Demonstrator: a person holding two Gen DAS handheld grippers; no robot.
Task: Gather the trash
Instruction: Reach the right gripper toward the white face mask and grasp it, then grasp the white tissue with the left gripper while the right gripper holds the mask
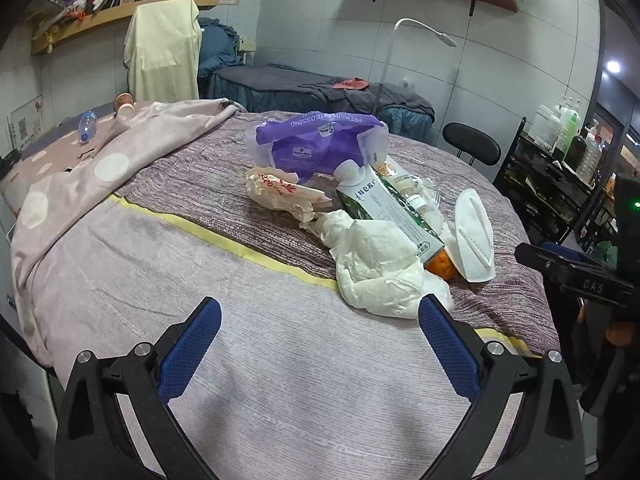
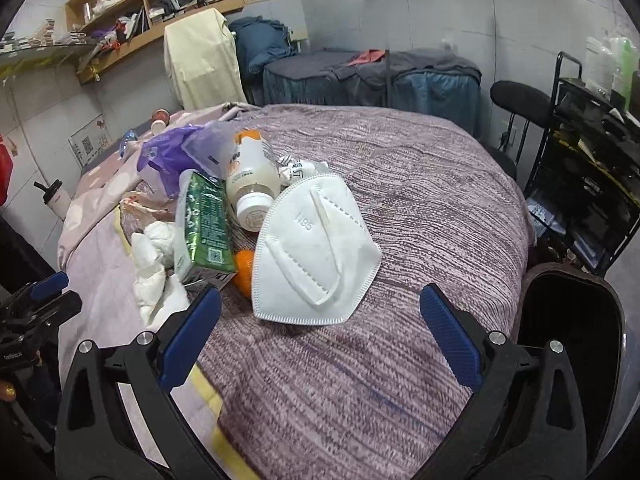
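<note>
Both grippers hover spread wide and empty over a heap of trash on the bed.

The right gripper [image 2: 320, 320] faces the white N95 mask [image 2: 316, 252], lying nearest it on the purple blanket [image 2: 420, 208]; it looks light and soft, best pinched at its folded edge. The left gripper [image 1: 320, 336] is near crumpled tissue [image 1: 376, 268], flimsy and compressible. The green carton [image 2: 204, 228] and bottle [image 2: 252, 176] seem stiffer, likely slippery.

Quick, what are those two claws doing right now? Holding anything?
Left claw: open, holding nothing, just short of the crumpled tissue.
Right claw: open, holding nothing, in front of the N95 mask.
</note>
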